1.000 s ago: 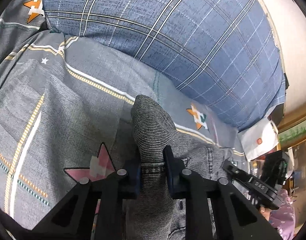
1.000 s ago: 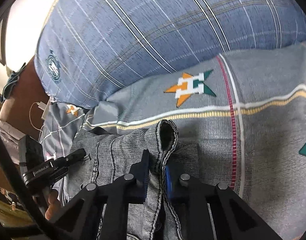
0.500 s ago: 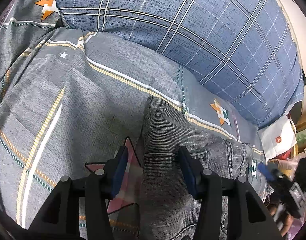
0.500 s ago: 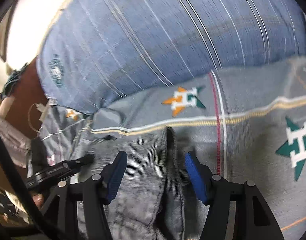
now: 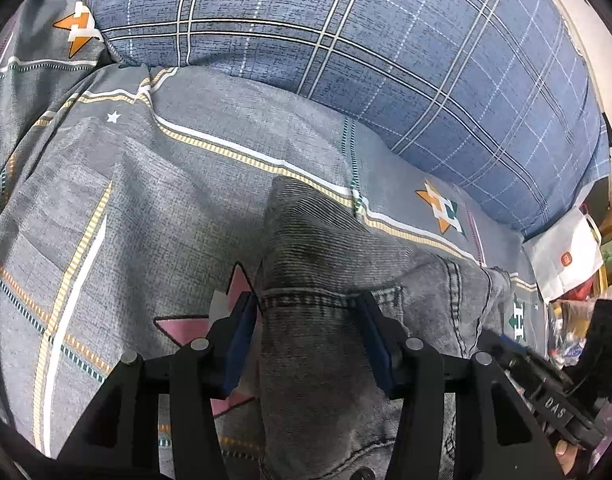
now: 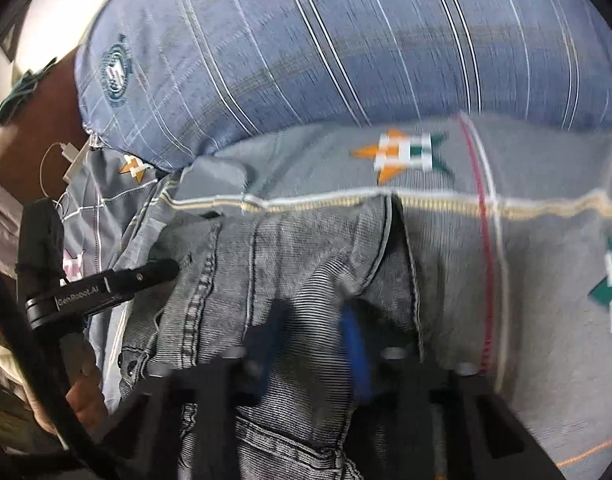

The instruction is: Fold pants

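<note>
Grey denim pants (image 5: 325, 264) lie folded on the grey patterned bedspread (image 5: 106, 200). In the left wrist view my left gripper (image 5: 309, 312) is open, its blue pads either side of the folded pants' left edge and hem seam. In the right wrist view the pants (image 6: 290, 256) lie flat with their waistband edge toward the blue pillow. My right gripper (image 6: 313, 332) is open and blurred, its jaws straddling the cloth without pinching it. The other gripper (image 6: 106, 284) shows at the left of that view.
A large blue plaid pillow (image 5: 385, 48) lies across the far side of the bed. A white bag (image 5: 565, 256) and clutter sit at the right bed edge. A charger cable (image 6: 62, 160) hangs by the brown headboard at the left.
Both grippers have opened and let go of the pants, which have dropped flat onto the bedspread. Both grippers have drawn back a little; the right one is still moving.
</note>
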`<state>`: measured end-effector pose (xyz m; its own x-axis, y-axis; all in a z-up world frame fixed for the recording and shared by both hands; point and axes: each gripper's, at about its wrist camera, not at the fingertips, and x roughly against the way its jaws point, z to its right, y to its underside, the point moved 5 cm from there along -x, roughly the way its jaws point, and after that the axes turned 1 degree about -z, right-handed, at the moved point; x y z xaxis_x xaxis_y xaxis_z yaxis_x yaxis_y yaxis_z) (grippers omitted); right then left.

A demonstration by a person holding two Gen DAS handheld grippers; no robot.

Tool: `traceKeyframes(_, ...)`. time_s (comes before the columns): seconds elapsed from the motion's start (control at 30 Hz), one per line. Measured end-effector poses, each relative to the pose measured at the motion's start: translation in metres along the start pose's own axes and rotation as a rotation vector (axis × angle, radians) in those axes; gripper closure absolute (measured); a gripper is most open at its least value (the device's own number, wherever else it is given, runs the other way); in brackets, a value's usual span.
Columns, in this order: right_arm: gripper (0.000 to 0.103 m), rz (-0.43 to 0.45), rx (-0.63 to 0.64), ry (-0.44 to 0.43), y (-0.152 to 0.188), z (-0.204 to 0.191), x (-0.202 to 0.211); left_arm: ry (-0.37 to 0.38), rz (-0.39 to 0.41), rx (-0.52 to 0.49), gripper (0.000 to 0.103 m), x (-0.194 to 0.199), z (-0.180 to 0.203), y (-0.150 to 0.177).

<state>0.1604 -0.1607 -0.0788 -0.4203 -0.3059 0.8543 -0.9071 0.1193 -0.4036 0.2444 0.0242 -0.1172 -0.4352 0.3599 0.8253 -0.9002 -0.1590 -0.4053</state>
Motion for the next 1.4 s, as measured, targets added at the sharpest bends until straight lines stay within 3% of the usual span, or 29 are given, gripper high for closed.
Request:
traceKeyframes(0.1, 0.092, 0.008, 0.046, 0.027, 0.001, -0.006, 0.004, -0.032, 0.026, -0.045, 0.067, 0.003, 0.006, 0.002)
traceKeyframes(0.2, 0.094, 0.015, 0.08, 0.046, 0.0, -0.009, 0.01, -0.06, 0.044, -0.081, 0.076, 0.005, 0.008, 0.003)
traceKeyframes(0.47, 0.094, -0.048, 0.029, 0.074, 0.002, 0.007, -0.008, -0.117, 0.045, -0.12, 0.074, -0.003, 0.007, 0.003)
traceKeyframes(0.67, 0.088, -0.053, 0.017, 0.055, 0.001, 0.009, -0.01, -0.111, 0.037, -0.098, 0.064, 0.009, 0.005, 0.007)
traceKeyframes(0.7, 0.081, -0.047, 0.006, 0.049, 0.001, 0.01, -0.006, -0.107, 0.035, -0.1, 0.057, 0.012, 0.005, 0.009)
traceKeyframes(0.73, 0.067, -0.044, -0.009, 0.041, 0.001, 0.011, -0.001, -0.096, 0.03, -0.1, 0.046, 0.017, 0.005, 0.014)
traceKeyframes(0.77, 0.057, -0.034, -0.025, 0.027, 0.002, 0.011, 0.006, -0.084, 0.024, -0.095, 0.042, 0.02, 0.004, 0.019)
traceKeyframes(0.8, 0.036, -0.013, -0.044, 0.004, 0.006, 0.013, 0.015, -0.053, 0.018, -0.073, 0.041, 0.025, 0.0, 0.029)
traceKeyframes(0.83, 0.028, 0.01, -0.062, -0.014, 0.012, 0.015, 0.025, -0.034, 0.011, -0.059, 0.041, 0.028, -0.002, 0.037)
traceKeyframes(1.0, 0.028, 0.053, -0.139, -0.087, 0.055, 0.027, 0.054, 0.065, 0.036, 0.002, 0.041, 0.045, -0.013, 0.09)
traceKeyframes(1.13, 0.028, -0.005, -0.194, -0.096, 0.085, 0.038, 0.034, 0.052, 0.072, -0.013, 0.041, 0.042, -0.01, 0.109)
traceKeyframes(1.2, 0.037, -0.02, -0.179, -0.087, 0.084, 0.034, 0.025, 0.054, 0.081, -0.027, 0.041, 0.038, -0.007, 0.108)
traceKeyframes(1.37, 0.044, -0.022, -0.086, -0.008, 0.08, 0.019, 0.015, 0.072, 0.105, -0.036, 0.048, 0.036, -0.004, 0.111)
traceKeyframes(1.4, 0.05, -0.023, -0.09, -0.003, 0.08, 0.019, 0.014, 0.072, 0.107, -0.037, 0.048, 0.036, -0.003, 0.111)
